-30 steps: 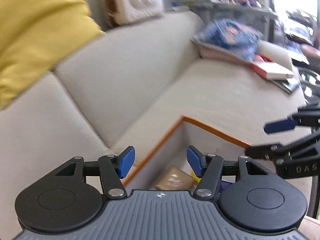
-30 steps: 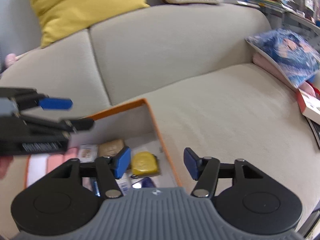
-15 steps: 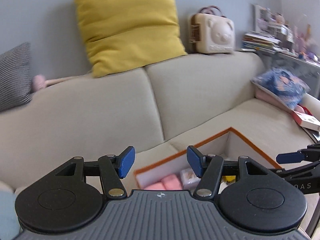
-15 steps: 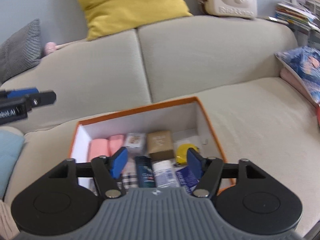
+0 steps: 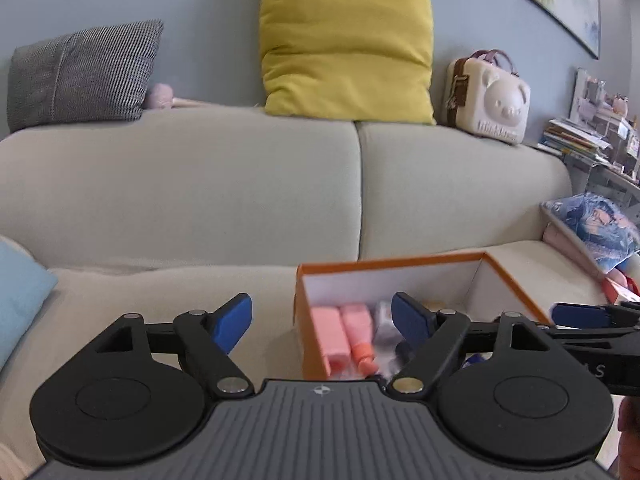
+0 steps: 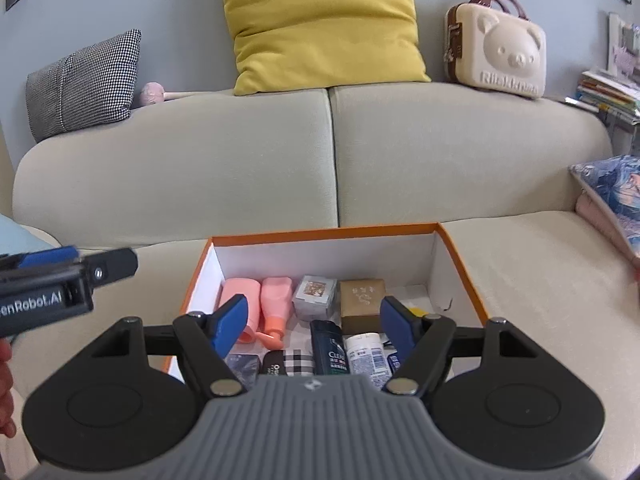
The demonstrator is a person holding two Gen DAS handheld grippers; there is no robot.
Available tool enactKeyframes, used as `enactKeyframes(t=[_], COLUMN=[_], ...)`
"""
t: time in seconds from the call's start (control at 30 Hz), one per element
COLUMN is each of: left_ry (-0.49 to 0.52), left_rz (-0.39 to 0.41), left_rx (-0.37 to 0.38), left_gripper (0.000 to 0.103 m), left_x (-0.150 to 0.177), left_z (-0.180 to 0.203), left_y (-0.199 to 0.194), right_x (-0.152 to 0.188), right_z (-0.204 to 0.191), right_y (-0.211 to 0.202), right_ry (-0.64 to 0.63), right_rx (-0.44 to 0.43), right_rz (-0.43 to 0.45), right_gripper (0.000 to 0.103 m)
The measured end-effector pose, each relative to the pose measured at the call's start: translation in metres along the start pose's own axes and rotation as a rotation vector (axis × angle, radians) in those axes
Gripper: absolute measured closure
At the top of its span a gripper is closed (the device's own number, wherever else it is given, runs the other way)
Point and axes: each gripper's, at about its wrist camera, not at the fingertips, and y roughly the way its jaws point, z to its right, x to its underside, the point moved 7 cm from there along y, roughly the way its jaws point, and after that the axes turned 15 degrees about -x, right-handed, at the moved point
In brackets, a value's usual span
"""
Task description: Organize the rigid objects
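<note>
An orange-rimmed white box (image 6: 320,236) sits on the beige sofa seat; it also shows in the left wrist view (image 5: 392,262). Inside lie two pink bottles (image 6: 276,300), a small clear case (image 6: 314,294), a gold-brown box (image 6: 362,304), a dark Clear bottle (image 6: 330,346), a white bottle (image 6: 366,354), a yellow item (image 6: 416,311) and other small packs. My right gripper (image 6: 314,326) is open and empty over the box's near side. My left gripper (image 5: 322,322) is open and empty, at the box's left edge; it also shows at the left of the right wrist view (image 6: 60,276).
A yellow cushion (image 6: 320,20), a checked cushion (image 6: 84,84) and a cream bear case (image 6: 496,48) rest on the sofa back. A blue patterned cushion (image 6: 612,192) lies at the right, a light blue cushion (image 5: 20,292) at the left. Books (image 6: 608,92) are stacked at far right.
Both views have swung left and tilted up, from the sofa's right end to facing the sofa back. The box has come fully into the right wrist view. Both grippers stay open.
</note>
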Motion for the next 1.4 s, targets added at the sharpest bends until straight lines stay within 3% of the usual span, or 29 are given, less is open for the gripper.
enactKeyframes(t=[0.23,0.3,0.47,0.73,0.97,1.4], left_ry=[0.061,0.048,0.017,0.085,0.077,0.055], left_rz=[0.050,0.034,-0.002,-0.025,-0.088,-0.106], left_rx=[-0.072,-0.070,-0.048,-0.071,-0.073,-0.102], left_gripper=[0.004,0.000,0.000,0.000,0.000,0.000], left_x=[0.016,0.020,0.029,0.045,0.057,0.059], left_z=[-0.007,-0.009,-0.012,-0.004,-0.002,-0.013], left_y=[-0.004,-0.003,-0.002,-0.001,0.005,0.003], right_x=[0.036,0.044,0.053,0.063,0.072,0.076], right_z=[0.005,0.006,0.005,0.008,0.018,0.017], right_y=[0.004,0.004,0.002,0.006,0.011,0.012], right_ry=[0.049,0.040,0.000,0.010,0.072,0.101], right_rx=[0.078,0.104,0.153,0.171,0.152,0.153], right_rz=[-0.041,-0.045,-0.039,-0.041,-0.060,-0.084], right_gripper=[0.015,0.006,0.006,0.006,0.006,0.006])
